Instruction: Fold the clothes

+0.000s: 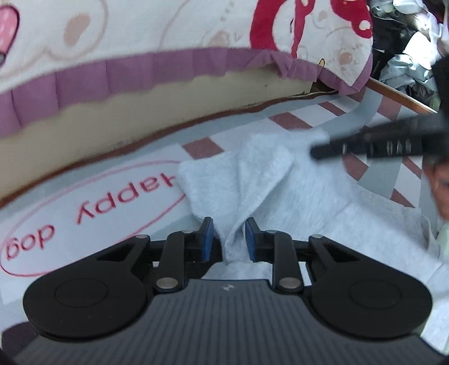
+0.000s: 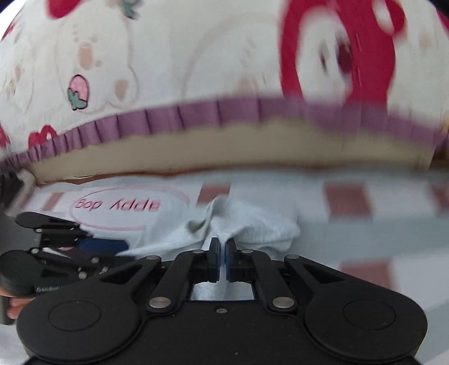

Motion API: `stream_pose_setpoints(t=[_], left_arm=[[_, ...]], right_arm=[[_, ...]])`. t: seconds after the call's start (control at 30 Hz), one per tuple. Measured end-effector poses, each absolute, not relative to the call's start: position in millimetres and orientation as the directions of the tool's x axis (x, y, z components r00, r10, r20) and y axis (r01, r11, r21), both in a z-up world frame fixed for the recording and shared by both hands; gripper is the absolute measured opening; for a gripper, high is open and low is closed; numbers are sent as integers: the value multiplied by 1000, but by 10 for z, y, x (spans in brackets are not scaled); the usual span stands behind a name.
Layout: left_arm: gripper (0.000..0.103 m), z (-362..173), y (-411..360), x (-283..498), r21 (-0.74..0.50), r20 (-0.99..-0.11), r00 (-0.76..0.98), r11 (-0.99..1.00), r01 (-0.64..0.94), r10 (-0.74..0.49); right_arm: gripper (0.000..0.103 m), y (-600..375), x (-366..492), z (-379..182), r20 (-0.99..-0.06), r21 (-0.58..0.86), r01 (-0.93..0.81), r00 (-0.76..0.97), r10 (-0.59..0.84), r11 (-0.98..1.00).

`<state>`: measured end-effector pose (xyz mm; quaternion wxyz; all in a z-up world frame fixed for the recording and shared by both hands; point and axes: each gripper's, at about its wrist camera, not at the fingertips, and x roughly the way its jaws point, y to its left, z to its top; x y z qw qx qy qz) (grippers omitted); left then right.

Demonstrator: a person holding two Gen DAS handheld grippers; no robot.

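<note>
Left wrist view alone shows a clothes pile (image 1: 404, 42); both grippers' fingers pinch the pale blue garment (image 1: 294, 191).

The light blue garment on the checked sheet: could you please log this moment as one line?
left gripper: pinching garment fold | right gripper: shut on garment edge | surface: checked sheet

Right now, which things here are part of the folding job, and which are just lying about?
In the job: light blue garment; left tool and right tool, both pinching it.
Lying about: cartoon blanket; checked sheet; clothes pile.
</note>
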<state>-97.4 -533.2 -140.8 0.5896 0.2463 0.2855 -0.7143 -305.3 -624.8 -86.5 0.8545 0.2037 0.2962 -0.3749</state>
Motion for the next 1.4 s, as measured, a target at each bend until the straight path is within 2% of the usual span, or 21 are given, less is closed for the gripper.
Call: stream_pose_setpoints(t=[0.1,0.3,0.47,0.53,0.57,0.6,0.63,0.67,0.7,0.73,0.8,0.87,0.9,0.93,0.97,1.0,1.07,1.17,1.27,1.3,1.4], left_arm=[[20,-1417,-5309,-949,-106,-691,-176,-142,984,-701],[20,-1559,-5282,-862,-171,-701,-223,-144,975,-677],[16,-1541,-5321,-760,-228,-694,-236,-103,968,-680],[16,-1537,-5368,-678,-278,-690,-247,-66,958,-680],[16,-1535,-5392,-637,-302,-688,-253,-48,952,-680],[20,-1539,-5431,-596,-330,-687,-260,-27,944,-679],[23,-1554,-5508,-552,-364,-690,-270,0,932,-672],[24,-1569,-5585,-509,-396,-692,-280,27,918,-665],[29,-1582,-5661,-474,-419,-697,-283,53,907,-659],[38,-1589,-5734,-465,-416,-707,-272,72,907,-652],[42,-1614,-5874,-482,-408,-713,-268,72,910,-648],[43,-1652,-5979,-532,-407,-708,-276,57,911,-650],[40,-1660,-6017,-565,-403,-705,-277,48,914,-653],[32,-1653,-6038,-609,-391,-705,-278,31,920,-652],[14,-1645,-6058,-653,-378,-705,-279,13,926,-652],[2,-1625,-6059,-700,-357,-702,-271,-4,934,-658],[2,-1483,-5913,-794,-254,-658,-185,-16,967,-730],[3,-1326,-5785,-866,-125,-613,-74,4,992,-786],[4,-1389,-5827,-853,-133,-637,-37,63,989,-770],[4,-1450,-5831,-867,-131,-654,-17,91,987,-756],[4,-1600,-5808,-941,-51,-689,50,117,992,-723]], right_arm=[[4,-6253,-2886,-742,-688,-2,766,466,-556,643],[8,-6386,-2842,-942,-774,-58,813,331,-540,580],[8,-6468,-3027,-977,-776,-63,854,283,-564,516],[9,-6545,-3156,-953,-775,-1,881,299,-557,473],[12,-6608,-3233,-951,-774,75,887,339,-534,455],[23,-6670,-3310,-949,-770,150,888,380,-512,434],[34,-6733,-3387,-948,-762,225,884,421,-491,410],[57,-6802,-3458,-954,-754,294,877,457,-471,381],[65,-6884,-3506,-989,-754,342,874,474,-454,345],[65,-6951,-3545,-1038,-757,368,877,476,-448,310],[66,-7080,-3616,-1137,-761,415,876,482,-434,246],[65,-7156,-3631,-1251,-765,436,868,497,-409,239],[64,-7154,-3620,-1304,-761,447,860,511,-400,248],[61,-7120,-3595,-1344,-750,459,847,532,-394,270],[40,-7077,-3564,-1370,-735,470,830,557,-388,301],[8,-7009,-3513,-1346,-710,466,807,586,-390,364],[5,-6874,-3383,-1230,-673,394,785,600,-433,477],[4,-6815,-3295,-1024,-637,308,791,585,-503,529],[2,-6869,-3173,-982,-679,191,810,517,-521,555],[3,-6887,-3123,-1036,-718,136,841,448,-533,524],[10,-6868,-3110,-1104,-755,44,892,325,-569,451]])
